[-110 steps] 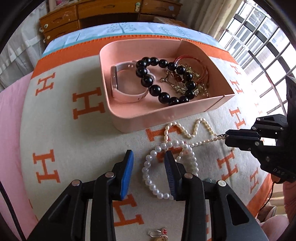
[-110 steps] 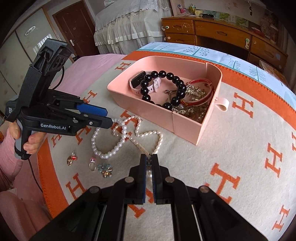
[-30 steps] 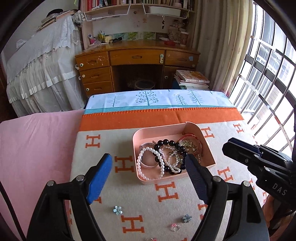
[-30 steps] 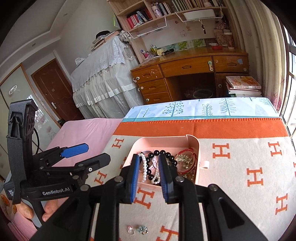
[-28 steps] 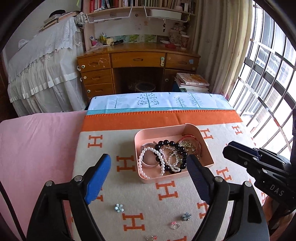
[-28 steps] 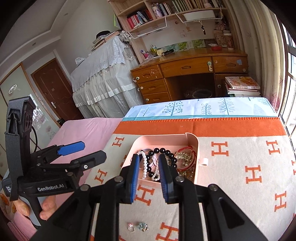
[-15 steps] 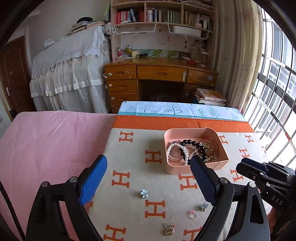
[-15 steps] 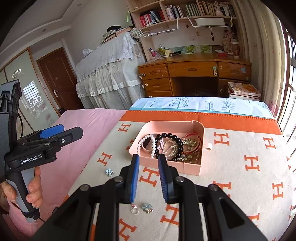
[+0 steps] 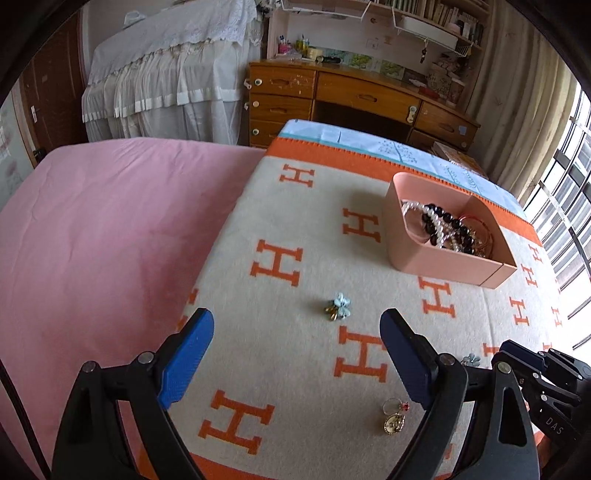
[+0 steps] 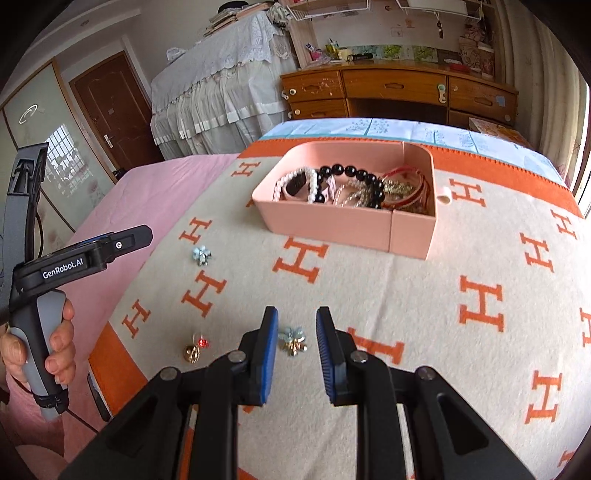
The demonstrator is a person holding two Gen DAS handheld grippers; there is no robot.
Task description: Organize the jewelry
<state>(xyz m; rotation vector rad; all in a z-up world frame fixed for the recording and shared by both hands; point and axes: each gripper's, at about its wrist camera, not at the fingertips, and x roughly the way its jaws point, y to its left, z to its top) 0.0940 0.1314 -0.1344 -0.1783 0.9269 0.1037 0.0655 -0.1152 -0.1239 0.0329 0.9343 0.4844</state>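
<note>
Jaws on my left gripper (image 9: 296,352) gape wide and empty; my right gripper (image 10: 296,345) stands narrowly parted, straddling a pale blue flower-shaped brooch (image 10: 292,340) without touching. Both hover over the beige blanket with orange H letters (image 10: 424,306), nearer me than the pink rectangular plastic tray (image 10: 332,221) of bracelets.

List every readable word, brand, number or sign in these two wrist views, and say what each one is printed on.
"GenRobot.AI": white lettering on the side of the left gripper, right wrist view.
"DAS": on the body of the right gripper, left wrist view.
"H": large orange letters repeated across the blanket.
Book spines on the shelf: too small and blurred to read.
</note>
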